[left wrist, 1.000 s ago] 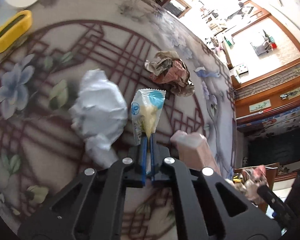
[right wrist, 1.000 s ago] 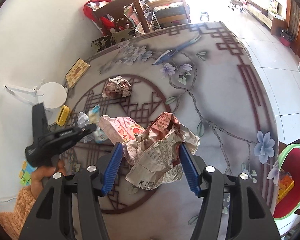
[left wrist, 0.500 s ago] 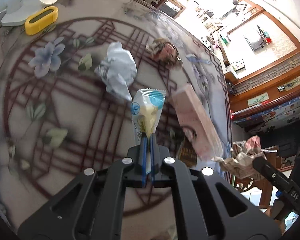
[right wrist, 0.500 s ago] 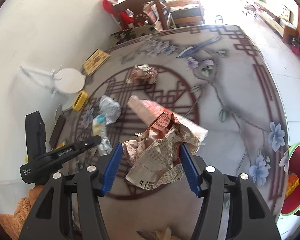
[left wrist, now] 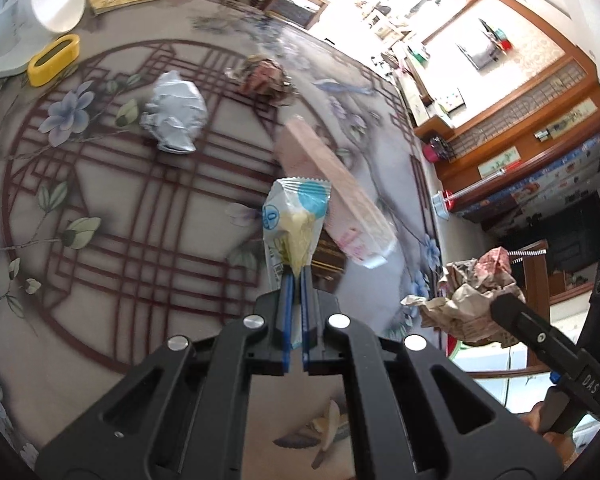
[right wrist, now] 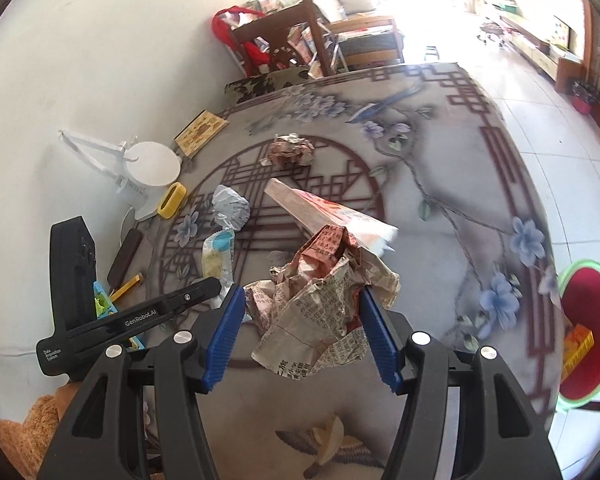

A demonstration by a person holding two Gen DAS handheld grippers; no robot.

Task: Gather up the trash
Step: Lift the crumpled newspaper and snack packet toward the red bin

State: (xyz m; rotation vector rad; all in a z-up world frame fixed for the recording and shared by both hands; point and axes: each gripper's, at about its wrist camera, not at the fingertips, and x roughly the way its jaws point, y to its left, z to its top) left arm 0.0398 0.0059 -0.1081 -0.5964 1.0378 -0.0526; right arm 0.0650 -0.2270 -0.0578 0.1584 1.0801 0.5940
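My left gripper (left wrist: 296, 276) is shut on a blue, white and yellow snack wrapper (left wrist: 296, 216), held above the patterned table (left wrist: 120, 200); the wrapper also shows in the right wrist view (right wrist: 219, 256). My right gripper (right wrist: 302, 300) is shut on a crumpled newspaper wad (right wrist: 320, 296), also seen at the right of the left wrist view (left wrist: 472, 296). On the table lie a crumpled white wrapper (left wrist: 176, 116), a pink carton (left wrist: 332, 188) and a second crumpled paper ball (left wrist: 264, 76).
A red bin with a green rim (right wrist: 584, 316) stands below the table edge at the right. A white lamp base (right wrist: 152, 164), a yellow holder (right wrist: 171, 200), a booklet (right wrist: 201, 132) and a dark bar (right wrist: 125, 256) sit near the wall. A chair (right wrist: 284, 48) stands at the far side.
Both grippers have pulled back from the table's middle with their trash still held. The white wrapper, carton and far paper ball now look farther away.
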